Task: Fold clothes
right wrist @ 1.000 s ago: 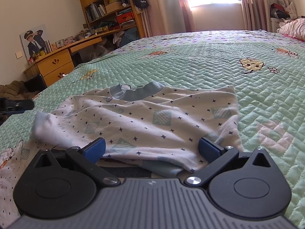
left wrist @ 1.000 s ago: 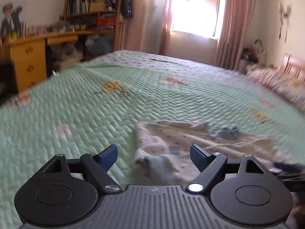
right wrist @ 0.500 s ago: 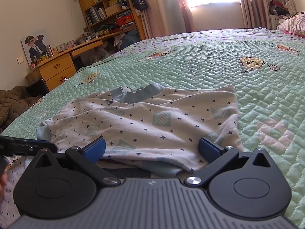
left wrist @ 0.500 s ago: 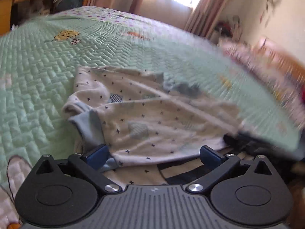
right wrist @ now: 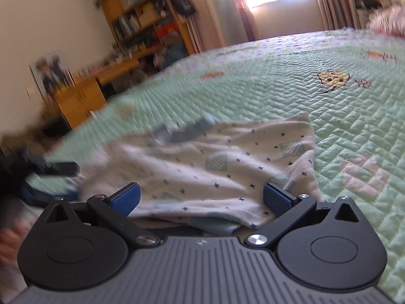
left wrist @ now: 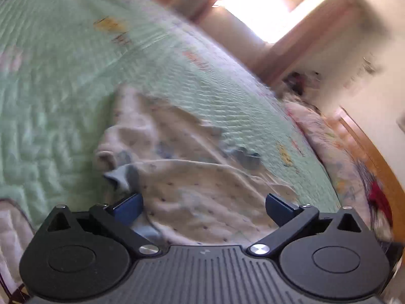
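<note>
**Item: child's top on bed, fold not yet begun**

Since a second ago the left view has swung from the far room down onto the garment, and the left hand-held gripper (left wrist: 203,206) has gone from partly open to wide. Both views are blurred.

- Garment (right wrist: 227,167): pale top with small dark stars and blue-grey trim, lying rumpled on the green quilted bed (right wrist: 341,116), near edge. Collar faces far; one sleeve cuff (left wrist: 121,174) is bunched at the left.
- Left hand-held gripper: jaws wide, cloth lying between them at the near hem, not pinched.
- Right hand-held gripper (right wrist: 201,200): jaws wide, over the near hem on the right; nothing held.
- Desk and shelves at far left, window beyond: not involved.

Step in hand, as judged: positioning both tools at the hem for a first grip. Next move calls for closing on a single layer at each corner, then lifting evenly so the cloth spreads flat.
</note>
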`<state>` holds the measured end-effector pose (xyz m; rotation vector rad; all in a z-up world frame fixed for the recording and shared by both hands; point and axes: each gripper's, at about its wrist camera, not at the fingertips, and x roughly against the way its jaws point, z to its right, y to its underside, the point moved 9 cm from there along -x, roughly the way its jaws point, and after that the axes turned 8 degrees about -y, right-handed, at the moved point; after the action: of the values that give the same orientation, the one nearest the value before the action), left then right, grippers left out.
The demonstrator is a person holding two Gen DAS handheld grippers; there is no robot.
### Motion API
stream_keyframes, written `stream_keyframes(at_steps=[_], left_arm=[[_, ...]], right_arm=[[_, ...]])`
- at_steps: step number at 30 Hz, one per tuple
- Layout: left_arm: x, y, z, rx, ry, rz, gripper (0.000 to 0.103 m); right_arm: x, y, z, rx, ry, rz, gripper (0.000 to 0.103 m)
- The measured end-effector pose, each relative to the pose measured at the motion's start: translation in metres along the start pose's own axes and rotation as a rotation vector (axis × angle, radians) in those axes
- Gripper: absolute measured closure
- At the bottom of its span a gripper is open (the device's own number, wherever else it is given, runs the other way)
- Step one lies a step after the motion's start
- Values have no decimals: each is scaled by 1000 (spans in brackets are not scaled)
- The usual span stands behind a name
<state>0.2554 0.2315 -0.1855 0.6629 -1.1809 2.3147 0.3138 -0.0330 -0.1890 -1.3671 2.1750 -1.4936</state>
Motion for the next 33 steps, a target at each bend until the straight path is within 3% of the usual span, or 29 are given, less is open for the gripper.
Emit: stream_keyframes(at_steps=[4,8,11,13,17,24,27,33], left_arm=[[15,10,10,20,53,-6,1],[18,21,11,48,61,-18,1],[19,31,10,70,52,-36,1],[17,33,9,63,43,-40,1],[14,32,11,47,33,-40,1],[13,39,14,-28,19,-5,1],[14,46,17,-101,4,20,1],[17,51,13,-131,31,48,1]], right_arm=[[66,-13,31,-241,-64,196,0],[91,-6,68,-559,-145,261,0],[89,-7,66,-699,-260,289,0],[80,-7,55,-720,-294,260,0],[53,1,39,-692,-207,123,0],[22,6,31,-626,-34,23,0],[17,3,44,-643,-13,96,0],[42,-8,77,-755,-117,426,1]])
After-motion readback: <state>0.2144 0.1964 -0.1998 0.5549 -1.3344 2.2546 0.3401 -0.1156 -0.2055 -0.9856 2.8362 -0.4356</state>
